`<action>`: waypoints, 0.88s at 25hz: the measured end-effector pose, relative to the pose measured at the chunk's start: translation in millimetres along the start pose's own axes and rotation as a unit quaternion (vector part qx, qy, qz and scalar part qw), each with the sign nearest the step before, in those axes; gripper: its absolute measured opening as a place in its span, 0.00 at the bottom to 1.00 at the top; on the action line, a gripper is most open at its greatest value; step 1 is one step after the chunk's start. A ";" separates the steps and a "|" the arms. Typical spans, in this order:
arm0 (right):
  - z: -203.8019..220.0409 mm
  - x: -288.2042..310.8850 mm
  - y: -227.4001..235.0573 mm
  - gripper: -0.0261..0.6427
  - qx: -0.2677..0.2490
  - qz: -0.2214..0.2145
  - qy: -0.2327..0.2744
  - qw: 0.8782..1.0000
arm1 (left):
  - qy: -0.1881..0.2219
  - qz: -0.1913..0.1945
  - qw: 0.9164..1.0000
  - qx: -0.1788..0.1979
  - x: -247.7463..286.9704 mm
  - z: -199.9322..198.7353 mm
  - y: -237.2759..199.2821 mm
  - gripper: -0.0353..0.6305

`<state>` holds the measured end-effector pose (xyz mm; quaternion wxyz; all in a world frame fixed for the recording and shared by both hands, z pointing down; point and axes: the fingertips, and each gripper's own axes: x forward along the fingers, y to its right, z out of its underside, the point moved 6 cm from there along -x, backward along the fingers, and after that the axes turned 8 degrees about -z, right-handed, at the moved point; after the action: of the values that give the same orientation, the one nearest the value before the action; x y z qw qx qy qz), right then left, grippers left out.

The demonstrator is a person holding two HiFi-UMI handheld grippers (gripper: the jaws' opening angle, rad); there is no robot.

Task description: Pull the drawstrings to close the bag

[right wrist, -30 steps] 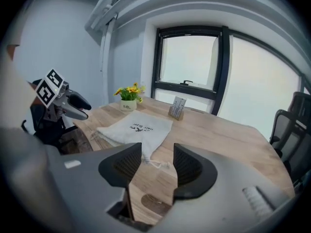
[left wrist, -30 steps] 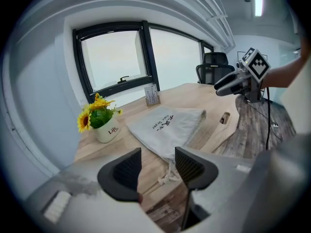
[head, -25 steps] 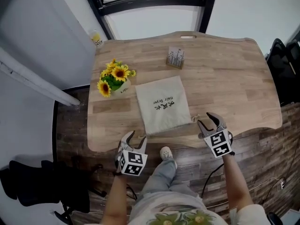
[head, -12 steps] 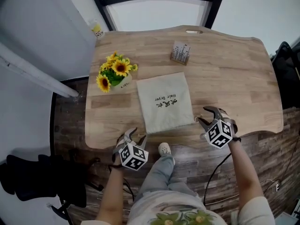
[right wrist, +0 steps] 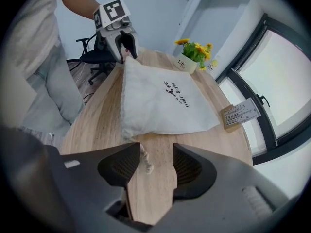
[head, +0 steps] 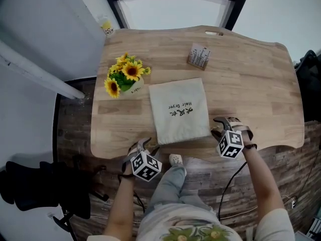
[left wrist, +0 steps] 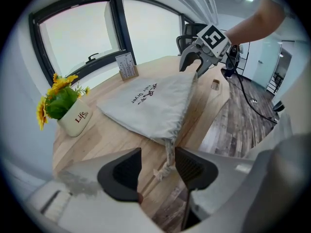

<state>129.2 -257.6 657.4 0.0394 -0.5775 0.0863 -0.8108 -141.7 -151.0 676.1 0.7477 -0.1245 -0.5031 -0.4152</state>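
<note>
A beige drawstring bag point(head: 179, 109) with black print lies flat on the wooden table point(head: 251, 79), mouth toward me. My left gripper point(head: 146, 147) sits at the bag's near left corner. In the left gripper view, the knotted left drawstring point(left wrist: 167, 161) lies between the open jaws of this gripper point(left wrist: 156, 166), untouched by the pads. My right gripper point(head: 216, 127) points at the near right corner. Its jaws are opening, and the right drawstring point(right wrist: 145, 160) lies loose between them in the right gripper view point(right wrist: 151, 161).
A pot of sunflowers point(head: 123, 79) stands left of the bag. A small card holder point(head: 199, 56) stands behind it. The table's near edge point(head: 190, 152) runs just under both grippers, with my legs and dark wood floor point(head: 281, 169) beyond it.
My right gripper has turned from pointing away from me to pointing left at the bag's corner. The left gripper has shifted slightly. The head view has drifted.
</note>
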 end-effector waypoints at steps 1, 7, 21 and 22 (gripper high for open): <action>-0.5 3.0 -1.1 0.36 -0.004 -0.005 -0.004 1.000 | -0.002 0.004 1.000 -0.001 0.7 -0.2 -0.8 0.37; 0.2 8.9 -3.3 0.34 -0.024 -0.024 -0.016 0.999 | -0.016 0.024 1.000 0.007 4.5 0.2 -3.2 0.37; 5.9 8.0 -12.7 0.32 -0.019 -0.033 -0.021 0.999 | -0.022 -0.007 0.999 0.030 7.9 -4.5 -8.8 0.32; 6.0 8.0 -13.1 0.32 -0.018 -0.033 -0.020 0.999 | -0.024 -0.015 0.999 0.041 10.2 -5.0 -6.8 0.31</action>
<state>132.7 -246.6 669.2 0.0041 -0.5968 0.0806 -0.7983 -142.1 -163.4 680.9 0.7339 -0.0964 -0.5389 -0.4021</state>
